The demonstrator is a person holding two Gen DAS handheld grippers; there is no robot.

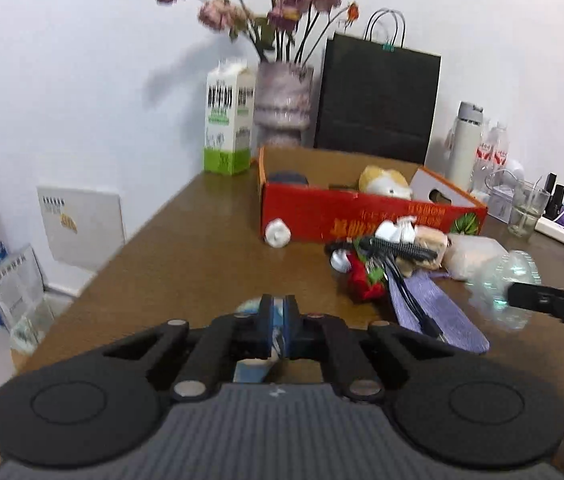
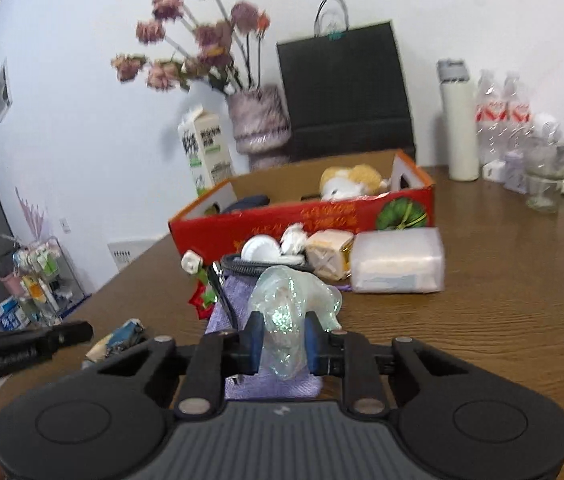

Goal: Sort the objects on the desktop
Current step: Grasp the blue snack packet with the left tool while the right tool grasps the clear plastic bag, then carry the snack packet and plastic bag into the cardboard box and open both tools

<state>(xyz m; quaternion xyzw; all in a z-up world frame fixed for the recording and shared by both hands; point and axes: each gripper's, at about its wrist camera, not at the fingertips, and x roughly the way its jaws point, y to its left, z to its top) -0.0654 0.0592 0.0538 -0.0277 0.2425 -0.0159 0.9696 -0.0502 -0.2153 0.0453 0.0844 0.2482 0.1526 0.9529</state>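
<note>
Left gripper (image 1: 279, 326): jaws nearly together, clamped on a crumpled blue wrapper (image 1: 252, 368).
Right gripper (image 2: 282, 346): pinching one crushed clear plastic bottle (image 2: 294, 300) over the purple cloth (image 2: 238, 292).
Clutter, 12 o'clock: black cable (image 2: 266, 268), tissue pack (image 2: 398, 260).
Beyond: one red cardboard box (image 2: 282, 224) holding a plush toy (image 2: 350, 182).

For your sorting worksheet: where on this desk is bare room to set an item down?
Bare wood lies left of the red box, toward the milk carton, and right of the tissue pack. The pile before the box is crowded.
</note>
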